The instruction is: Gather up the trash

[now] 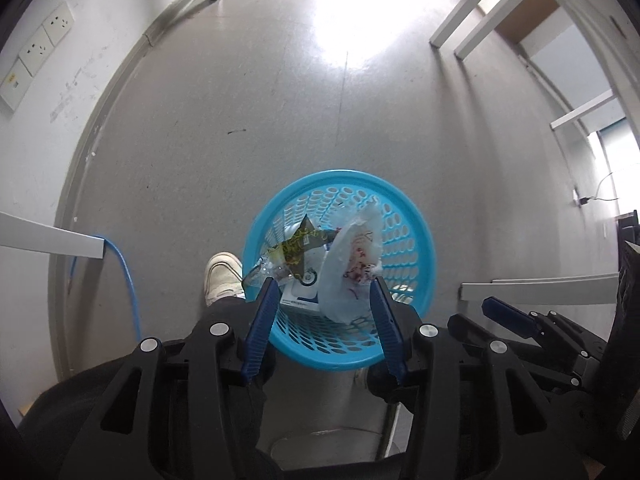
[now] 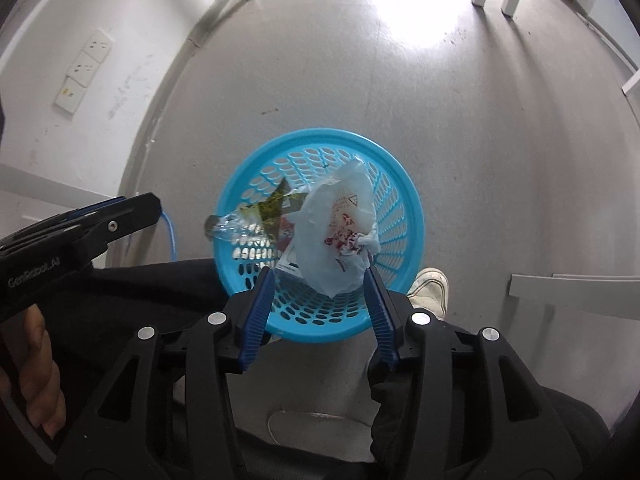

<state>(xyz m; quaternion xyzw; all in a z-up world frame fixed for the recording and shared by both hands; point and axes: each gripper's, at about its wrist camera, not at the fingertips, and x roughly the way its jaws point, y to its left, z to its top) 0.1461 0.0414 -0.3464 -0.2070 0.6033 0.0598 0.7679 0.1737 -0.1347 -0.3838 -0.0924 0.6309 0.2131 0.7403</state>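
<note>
Left wrist view: basket (image 1: 416, 240) bottom hidden under bag (image 1: 352, 256), wrapper (image 1: 298, 242).

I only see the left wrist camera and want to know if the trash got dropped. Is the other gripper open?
Observer: Yes. The right wrist view shows the right gripper with jaws apart, nothing pinched; the white plastic bag is inside the blue basket rim.
Operator: Who holds my gripper?
Observer: A person's hand holds the left gripper from behind.
Operator: Any other shoe?
Observer: Yes, a white shoe right of the basket.
</note>
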